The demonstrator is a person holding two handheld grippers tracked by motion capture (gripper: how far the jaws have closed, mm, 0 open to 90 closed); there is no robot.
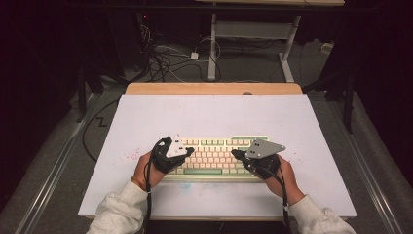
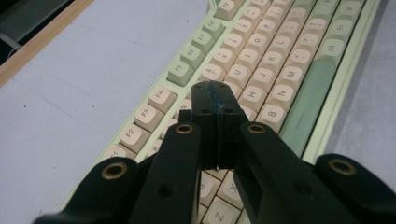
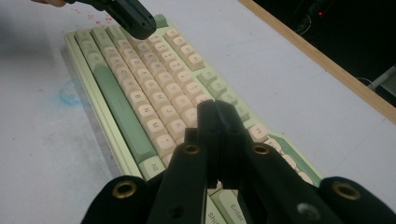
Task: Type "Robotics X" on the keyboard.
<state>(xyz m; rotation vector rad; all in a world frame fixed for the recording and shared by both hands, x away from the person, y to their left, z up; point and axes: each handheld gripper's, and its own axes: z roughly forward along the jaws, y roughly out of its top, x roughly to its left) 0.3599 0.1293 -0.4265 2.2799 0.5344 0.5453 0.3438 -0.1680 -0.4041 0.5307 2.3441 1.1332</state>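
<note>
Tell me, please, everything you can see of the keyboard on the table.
The keyboard is a compact one with a pale green case, cream letter keys and green function keys, a long green space bar along its near edge, all plastic by the look. It lies flat on the white table, near the person's edge. The left gripper and right gripper, jaws shut, are poised over its two ends.

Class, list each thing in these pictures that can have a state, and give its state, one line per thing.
Keyboard: flat on the table, keys up, all visible keycaps in place.
Left tool: jaws shut, empty, above the keys' left part.
Right tool: jaws shut, empty, above the keys' right part.
Table: white top, faintly stained pink and blue.
</note>
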